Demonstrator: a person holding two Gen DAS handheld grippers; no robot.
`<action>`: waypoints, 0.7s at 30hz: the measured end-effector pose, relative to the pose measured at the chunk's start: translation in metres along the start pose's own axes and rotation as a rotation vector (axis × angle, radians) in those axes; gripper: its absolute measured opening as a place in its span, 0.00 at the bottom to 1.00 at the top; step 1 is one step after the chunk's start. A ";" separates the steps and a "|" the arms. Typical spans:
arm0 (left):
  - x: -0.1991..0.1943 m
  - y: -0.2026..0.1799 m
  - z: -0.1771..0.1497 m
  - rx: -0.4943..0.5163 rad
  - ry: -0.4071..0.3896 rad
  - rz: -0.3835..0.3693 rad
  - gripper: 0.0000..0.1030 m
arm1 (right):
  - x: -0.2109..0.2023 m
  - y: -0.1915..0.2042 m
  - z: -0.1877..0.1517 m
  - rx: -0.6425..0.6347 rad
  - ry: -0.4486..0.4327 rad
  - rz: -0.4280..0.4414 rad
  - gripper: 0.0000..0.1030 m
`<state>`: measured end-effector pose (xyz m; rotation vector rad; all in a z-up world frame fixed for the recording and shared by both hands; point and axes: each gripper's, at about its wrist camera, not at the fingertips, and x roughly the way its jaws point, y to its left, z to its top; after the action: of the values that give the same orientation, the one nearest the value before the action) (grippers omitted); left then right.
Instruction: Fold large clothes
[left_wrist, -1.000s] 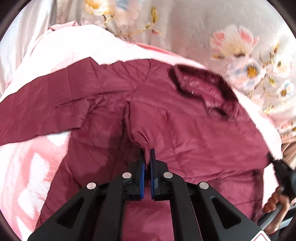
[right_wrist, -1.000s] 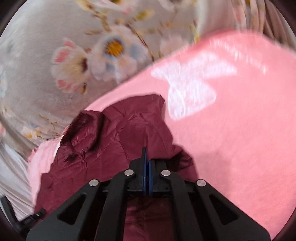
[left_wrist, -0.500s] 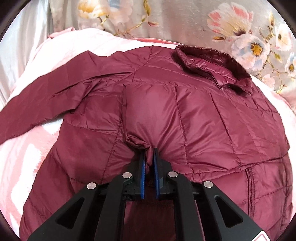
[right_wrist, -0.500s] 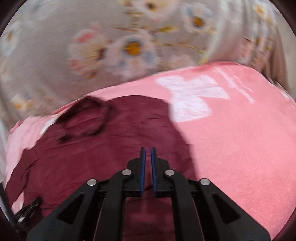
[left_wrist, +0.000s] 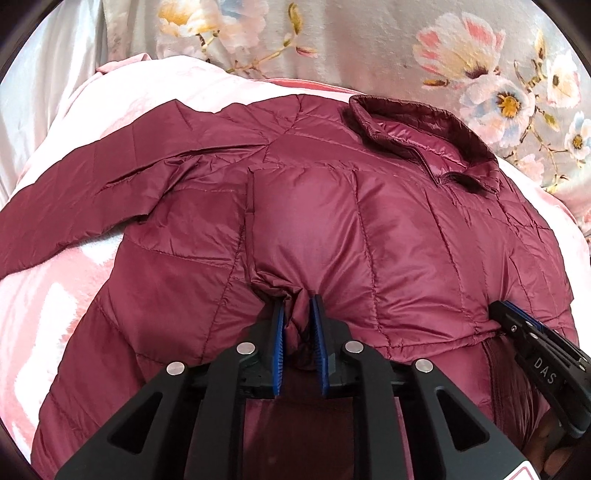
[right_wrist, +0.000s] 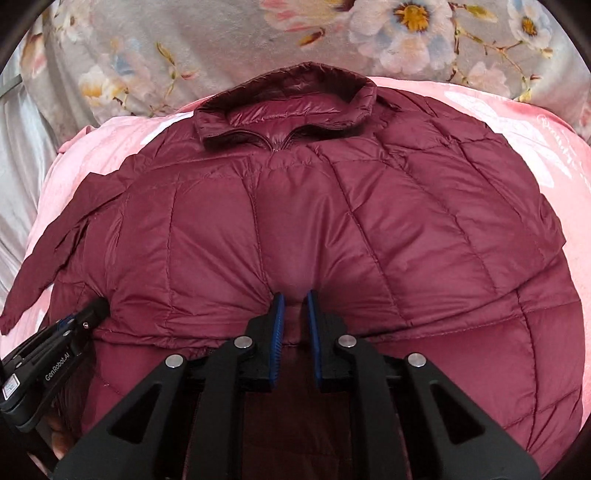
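1. Maroon quilted jacket lies front-up on the pink blanket, with its collar at the far end by the floral bedding; its long axis runs from near to far, straight away from both grippers.
2. Left gripper sits at the near part of the folded-up edge, toward the left. Its jaws have just been opening, and a bunched pinch of fabric is between the blue pads, which look pressed against it.
3. Right gripper stands further right along that edge, jaws a little apart, with a puffed fold between the pads.
4. One sleeve stretches out far-left, on the left gripper's side, so I judge that hand the nearer one for folding it in.
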<state>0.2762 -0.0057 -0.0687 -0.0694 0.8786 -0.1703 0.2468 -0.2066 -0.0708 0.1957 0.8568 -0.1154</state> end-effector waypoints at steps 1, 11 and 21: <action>0.000 0.000 0.000 0.000 0.000 -0.002 0.16 | 0.001 0.002 -0.002 -0.009 -0.003 -0.010 0.11; 0.000 0.003 0.000 -0.021 -0.002 -0.030 0.19 | 0.004 0.013 0.001 -0.058 -0.007 -0.075 0.11; -0.094 0.173 0.004 -0.425 -0.117 -0.016 0.69 | -0.059 0.014 -0.019 -0.025 -0.091 -0.048 0.41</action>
<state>0.2414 0.1815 -0.0168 -0.4781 0.7859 0.0086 0.1967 -0.1876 -0.0365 0.1456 0.7724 -0.1575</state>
